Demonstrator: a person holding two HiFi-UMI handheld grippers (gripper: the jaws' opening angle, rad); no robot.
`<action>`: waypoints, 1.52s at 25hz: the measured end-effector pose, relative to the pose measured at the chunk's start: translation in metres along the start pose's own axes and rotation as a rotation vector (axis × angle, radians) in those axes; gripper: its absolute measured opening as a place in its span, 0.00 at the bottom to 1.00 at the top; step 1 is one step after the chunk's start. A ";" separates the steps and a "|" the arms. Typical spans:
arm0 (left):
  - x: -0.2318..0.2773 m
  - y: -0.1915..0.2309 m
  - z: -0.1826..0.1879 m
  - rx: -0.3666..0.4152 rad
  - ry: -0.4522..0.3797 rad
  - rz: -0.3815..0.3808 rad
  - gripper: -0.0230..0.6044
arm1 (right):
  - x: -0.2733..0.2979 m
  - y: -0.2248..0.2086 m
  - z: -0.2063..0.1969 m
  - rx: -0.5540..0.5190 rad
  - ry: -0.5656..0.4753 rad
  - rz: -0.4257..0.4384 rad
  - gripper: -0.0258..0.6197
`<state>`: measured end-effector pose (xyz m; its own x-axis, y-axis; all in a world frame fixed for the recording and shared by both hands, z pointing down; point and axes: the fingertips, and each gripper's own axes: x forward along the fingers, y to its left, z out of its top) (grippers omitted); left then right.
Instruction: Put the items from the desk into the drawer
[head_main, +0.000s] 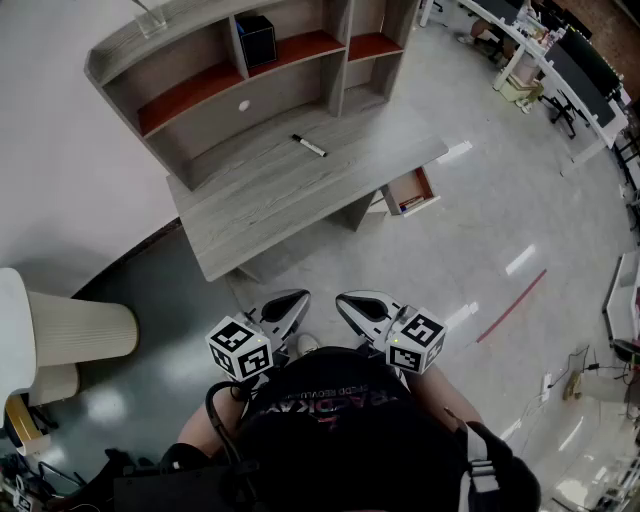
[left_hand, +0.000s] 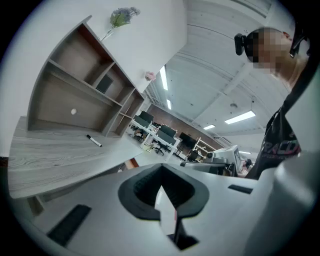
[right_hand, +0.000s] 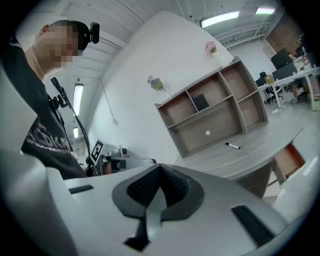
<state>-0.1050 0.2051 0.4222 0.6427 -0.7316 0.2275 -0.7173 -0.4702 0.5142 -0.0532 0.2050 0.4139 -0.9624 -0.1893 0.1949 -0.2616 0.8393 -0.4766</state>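
A black-and-white marker (head_main: 309, 146) lies on the grey wooden desk (head_main: 270, 200), in front of its hutch. The desk's small drawer (head_main: 410, 190) stands pulled out at the right end, red-brown inside. A black box (head_main: 257, 40) sits in a hutch compartment. My left gripper (head_main: 298, 298) and right gripper (head_main: 344, 299) are held side by side close to the person's chest, well short of the desk, both shut with nothing in them. The left gripper view shows the marker (left_hand: 93, 141) and the shut left gripper (left_hand: 161, 172); the right gripper view shows the marker (right_hand: 232, 146), the drawer (right_hand: 287, 162) and the shut right gripper (right_hand: 159, 170).
A beige pleated shade (head_main: 75, 328) stands on the floor at the left. Office desks and chairs (head_main: 560, 60) fill the far right. A red line (head_main: 510, 306) marks the glossy floor between me and the desk.
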 end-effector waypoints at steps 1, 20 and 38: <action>0.001 -0.001 0.000 0.000 -0.001 -0.001 0.05 | 0.000 0.000 0.000 -0.001 0.001 0.001 0.06; 0.004 -0.013 -0.004 0.018 0.010 0.001 0.05 | -0.012 0.000 0.002 -0.007 -0.028 -0.003 0.06; 0.000 0.001 0.016 0.098 -0.011 0.014 0.05 | 0.000 -0.015 0.026 -0.016 -0.080 -0.057 0.06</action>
<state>-0.1101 0.1970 0.4095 0.6302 -0.7432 0.2247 -0.7490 -0.5057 0.4281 -0.0514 0.1787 0.3989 -0.9488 -0.2770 0.1518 -0.3159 0.8338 -0.4528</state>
